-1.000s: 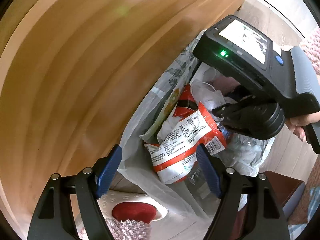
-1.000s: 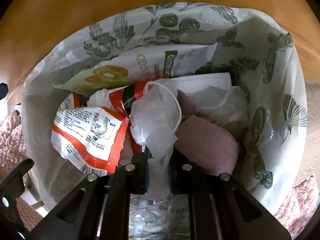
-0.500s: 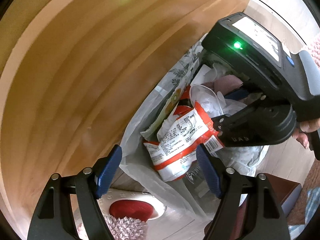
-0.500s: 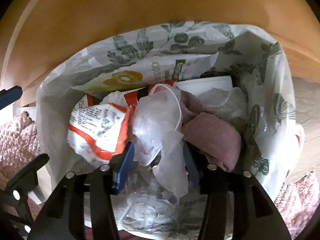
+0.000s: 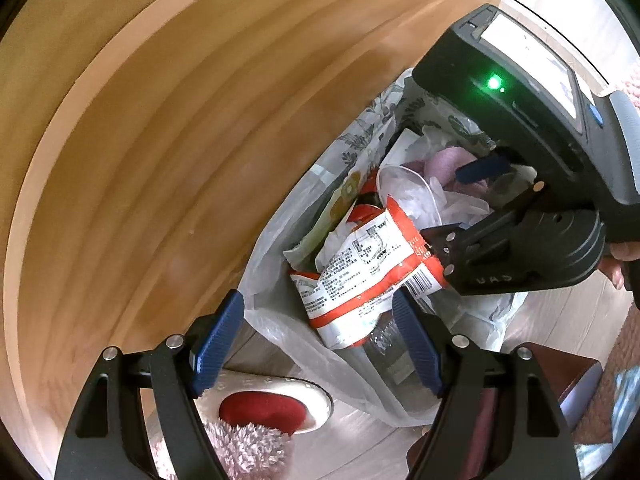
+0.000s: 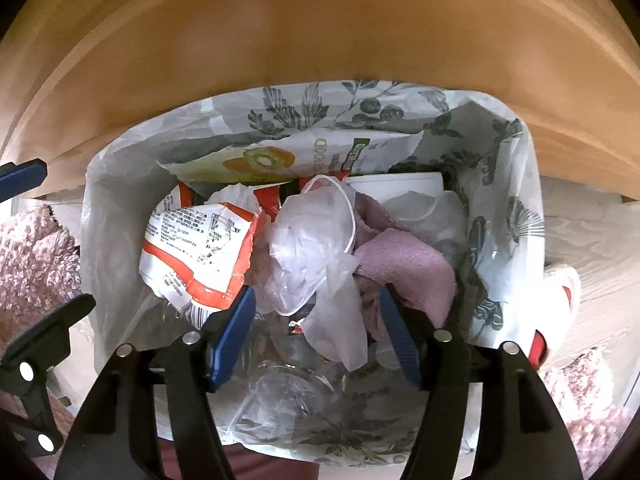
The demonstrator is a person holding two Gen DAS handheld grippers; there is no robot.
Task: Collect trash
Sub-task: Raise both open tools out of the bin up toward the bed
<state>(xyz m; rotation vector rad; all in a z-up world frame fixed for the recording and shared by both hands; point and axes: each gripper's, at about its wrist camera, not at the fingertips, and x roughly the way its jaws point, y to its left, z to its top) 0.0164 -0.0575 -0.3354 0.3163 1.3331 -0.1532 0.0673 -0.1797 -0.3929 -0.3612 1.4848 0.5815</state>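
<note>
A white trash bag (image 6: pixel 320 112) with a grey leaf print stands open against a wooden panel. Inside lie a red-and-white snack wrapper (image 6: pixel 200 248), a crumpled clear plastic film (image 6: pixel 316 248) and a pink cloth (image 6: pixel 408 264). My right gripper (image 6: pixel 316 340) points straight down over the bag; its jaws are opening, and the film lies loose between the blue pads, untouched by them. In the left wrist view the bag (image 5: pixel 360 140) and wrapper (image 5: pixel 360 268) show, with the right gripper (image 5: pixel 460 208) above them. My left gripper (image 5: pixel 318 340) hangs open at the bag's near rim, gripping nothing.
A curved wooden panel (image 5: pixel 160 120) rises right behind the bag. A white slipper with a red inside (image 5: pixel 264 404) lies on the pale floor beside it. Pink fluffy rug (image 6: pixel 32 260) shows at the left. A dark red box (image 5: pixel 560 368) sits at the right.
The right gripper's jaws have spread and let go of the clear plastic film, which now rests in the bag. That gripper has risen a little. The left gripper has kept still.
</note>
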